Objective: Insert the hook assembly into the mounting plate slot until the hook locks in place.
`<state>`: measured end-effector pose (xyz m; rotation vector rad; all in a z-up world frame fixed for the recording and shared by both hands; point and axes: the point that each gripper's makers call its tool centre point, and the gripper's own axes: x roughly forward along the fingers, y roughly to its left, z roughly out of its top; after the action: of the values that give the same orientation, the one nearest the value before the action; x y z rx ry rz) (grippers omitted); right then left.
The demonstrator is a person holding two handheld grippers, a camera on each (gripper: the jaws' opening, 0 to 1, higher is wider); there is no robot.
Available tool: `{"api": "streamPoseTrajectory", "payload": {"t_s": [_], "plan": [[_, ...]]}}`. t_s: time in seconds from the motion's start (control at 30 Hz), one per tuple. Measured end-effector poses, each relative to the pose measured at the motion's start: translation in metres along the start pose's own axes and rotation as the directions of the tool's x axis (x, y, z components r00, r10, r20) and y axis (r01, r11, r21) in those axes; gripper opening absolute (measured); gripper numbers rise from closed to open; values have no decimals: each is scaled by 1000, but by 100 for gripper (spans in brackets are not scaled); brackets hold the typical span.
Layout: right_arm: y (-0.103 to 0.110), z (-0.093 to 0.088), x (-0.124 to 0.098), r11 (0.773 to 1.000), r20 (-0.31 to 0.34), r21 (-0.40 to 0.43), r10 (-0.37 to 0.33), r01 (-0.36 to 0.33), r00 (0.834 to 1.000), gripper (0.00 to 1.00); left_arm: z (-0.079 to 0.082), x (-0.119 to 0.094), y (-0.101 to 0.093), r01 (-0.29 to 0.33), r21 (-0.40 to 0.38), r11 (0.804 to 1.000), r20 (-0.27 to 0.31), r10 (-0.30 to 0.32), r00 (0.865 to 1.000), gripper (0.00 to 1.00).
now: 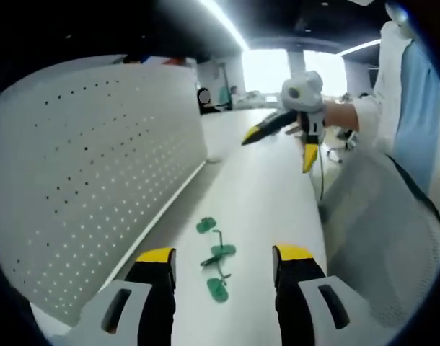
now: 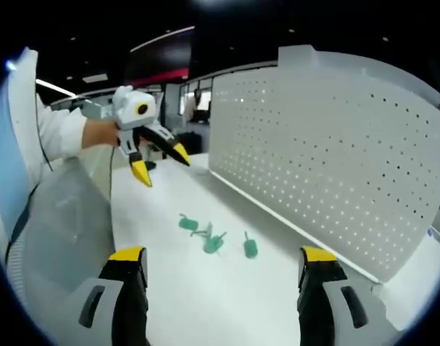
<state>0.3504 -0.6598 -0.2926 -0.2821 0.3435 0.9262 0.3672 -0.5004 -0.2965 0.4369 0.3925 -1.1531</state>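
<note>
Three small green hook pieces lie on the white table: one round-headed piece [image 1: 205,225] [image 2: 188,223], a middle piece with thin wire hooks [image 1: 221,251] [image 2: 213,241], and a third piece [image 1: 218,290] [image 2: 250,249]. A white perforated mounting panel [image 1: 97,166] [image 2: 328,151] stands upright along the table's edge. My left gripper [image 1: 225,256] [image 2: 161,164] is open, held above the table short of the pieces. My right gripper [image 2: 221,256] [image 1: 278,150] faces it from the other side, also open, with nothing between its yellow-tipped fingers.
The white table [image 1: 270,194] [image 2: 205,303] runs long and narrow between the panel and a grey mesh surface [image 1: 379,238] [image 2: 61,216]. A person's white sleeve [image 1: 368,112] [image 2: 58,137] reaches in. Desks and bright windows lie beyond.
</note>
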Motion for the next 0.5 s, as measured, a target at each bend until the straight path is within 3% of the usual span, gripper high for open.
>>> {"api": "streamPoseTrajectory", "payload": {"t_s": [0.5], "plan": [[0, -6, -2, 1000, -7, 14, -12, 12, 1000, 87, -6, 34, -3, 84, 25, 996, -51, -82, 995, 49]]}}
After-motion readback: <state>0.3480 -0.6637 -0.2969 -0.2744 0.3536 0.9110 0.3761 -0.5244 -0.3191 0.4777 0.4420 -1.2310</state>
